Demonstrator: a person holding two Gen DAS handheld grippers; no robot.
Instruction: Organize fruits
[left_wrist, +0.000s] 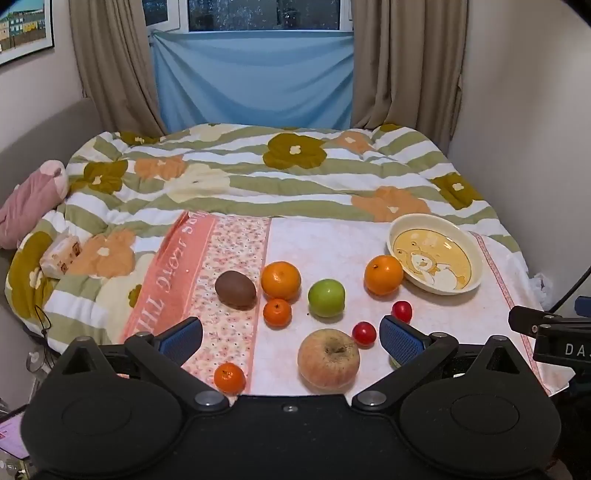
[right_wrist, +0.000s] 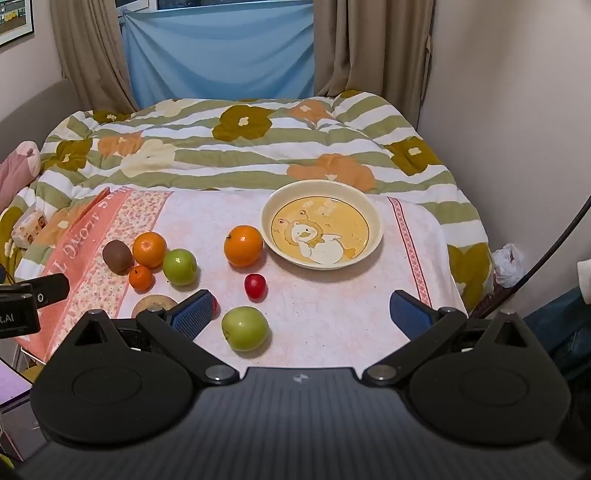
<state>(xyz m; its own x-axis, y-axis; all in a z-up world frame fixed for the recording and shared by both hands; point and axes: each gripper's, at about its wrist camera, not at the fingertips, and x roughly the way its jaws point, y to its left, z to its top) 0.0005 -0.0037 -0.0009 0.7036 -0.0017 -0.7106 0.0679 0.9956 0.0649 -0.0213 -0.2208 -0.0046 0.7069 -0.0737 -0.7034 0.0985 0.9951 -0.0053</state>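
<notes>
From the left wrist camera, the left gripper hangs low over the near edge of a pink towel laid across the floral quilt, its blue-padded fingers spread wide and holding nothing. The towel seems to be there to give the fruit a flat bed. Between the fingers lies a pale russet apple, with a cherry tomato touching its right shoulder and a second cherry tomato a little farther off. Near the left finger sits a small mandarin. Farther out are a kiwi, a large orange with a small mandarin just in front of it, and a green apple. Another orange rests against the rim of the empty cartoon bowl, probably the place where the fruit is meant to go.

From the right wrist camera, the right gripper is likewise spread apart and empty, hovering near the towel's front edge. A second green apple lies just inside its left finger, the closest piece to it. A cherry tomato lies beyond that, and the bowl, showing a duck print, stands straight ahead, unobstructed. No fruit is in the bowl yet, so I judge the sorting is barely started.
</notes>
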